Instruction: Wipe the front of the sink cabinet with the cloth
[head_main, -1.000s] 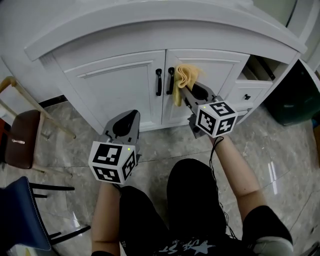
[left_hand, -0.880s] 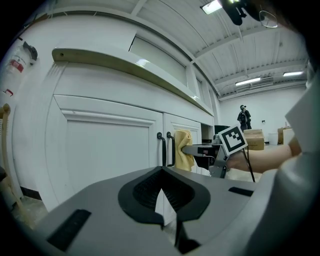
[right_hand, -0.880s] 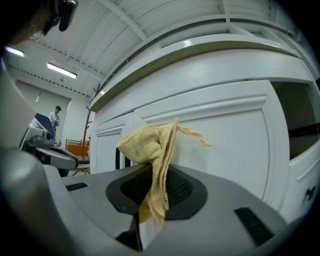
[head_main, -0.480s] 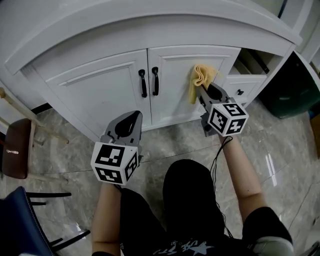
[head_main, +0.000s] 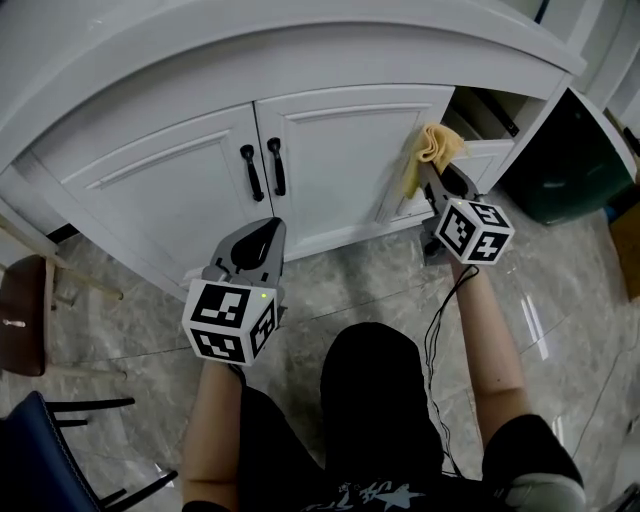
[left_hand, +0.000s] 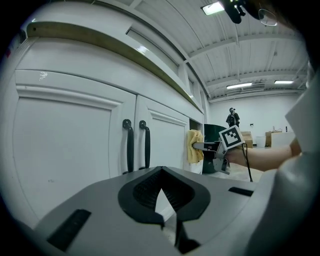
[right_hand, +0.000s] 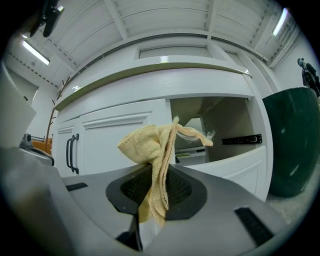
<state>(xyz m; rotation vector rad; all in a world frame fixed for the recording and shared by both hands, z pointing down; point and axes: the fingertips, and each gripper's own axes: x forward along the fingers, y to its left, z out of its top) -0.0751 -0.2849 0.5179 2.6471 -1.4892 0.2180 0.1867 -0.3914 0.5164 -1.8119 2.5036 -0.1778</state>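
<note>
cloth (right_hand: 145, 147): soft, light, limp yellow terry, judged easy to bunch; best held mid-fold, as now.
right gripper (right_hand: 157, 187): fingers closed on cloth, tail drooping.
location: 1 o'clock in head view, at cabinet front (head_main: 340, 165), beside open drawer (head_main: 488, 108); contact unconfirmed.
left gripper (head_main: 252, 245): 9 o'clock, fingers closed, empty.

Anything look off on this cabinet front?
Yes: right of the two doors, the upper bay gapes open with no drawer front, its slide rail bare. Nothing else stands out; the cloth sits clamped in the right gripper.
</note>
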